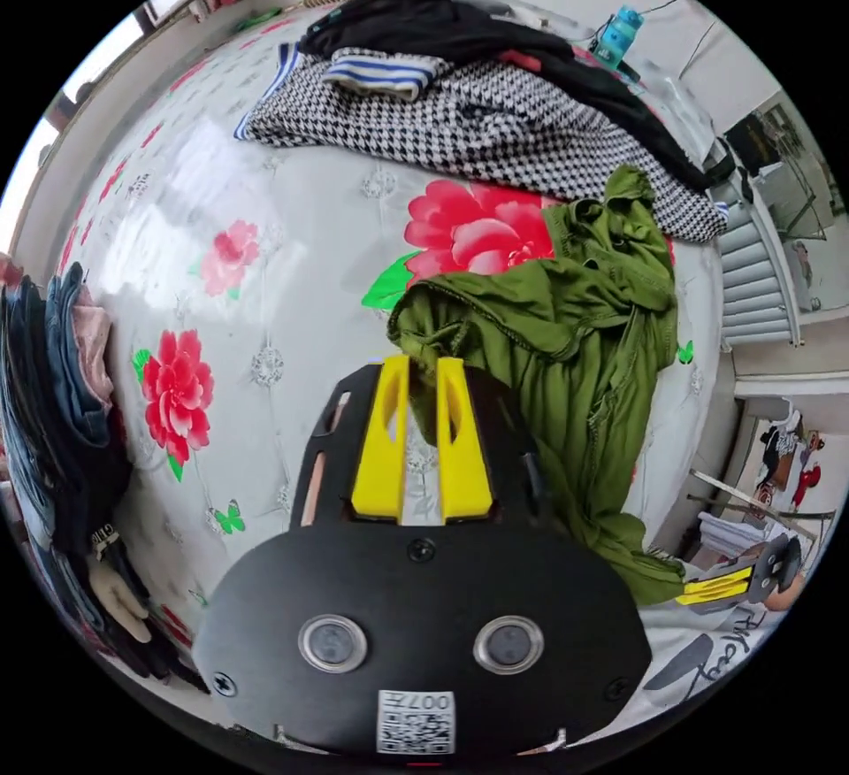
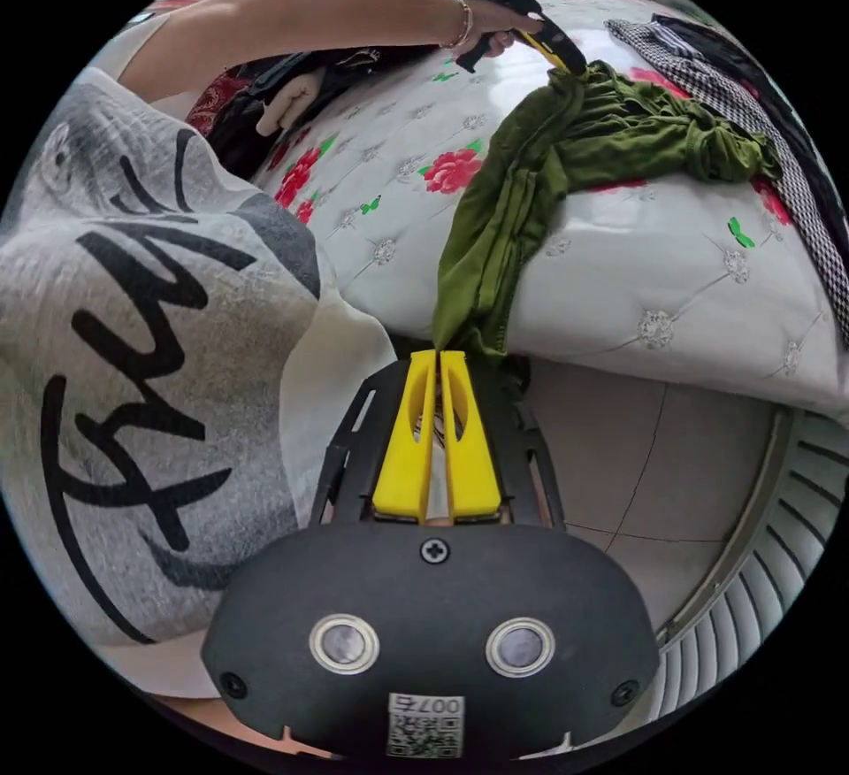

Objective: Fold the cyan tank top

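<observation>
Left gripper (image 1: 423,364) in the left gripper view: yellow jaws stand slightly apart with a narrow gap, tips at the edge of the olive-green garment (image 1: 566,341). A bit of green fabric seems to sit between the tips, but cannot tell if both jaws press on it. In the right gripper view the left gripper (image 2: 566,58) sits at upper centre, held by a hand (image 2: 495,19) with a bracelet, its tip touching the garment's top edge on the bed.

Right gripper (image 2: 438,356) in the right gripper view: jaws clenched together, tips right at the lower hanging end of the green garment (image 2: 548,156), which looks pinched between them. In the left gripper view the right gripper (image 1: 721,585) shows at lower right, at the bottom end of the hanging cloth.

The garment is olive green, not cyan; it lies crumpled near the edge of the bed (image 1: 292,218), with one end draped down over the side. No cyan tank top can be made out.

The bed cover is white, quilted, with red flowers. A houndstooth garment (image 1: 478,125) and a black garment (image 1: 460,23) are piled at the top of the left gripper view, with a striped piece (image 1: 385,72) on them. Dark clothes (image 1: 62,421) are stacked at the left edge. The person's grey printed shirt (image 2: 141,350) is at left in the right gripper view. Tile floor (image 2: 637,474) is at lower right, below the bed.
</observation>
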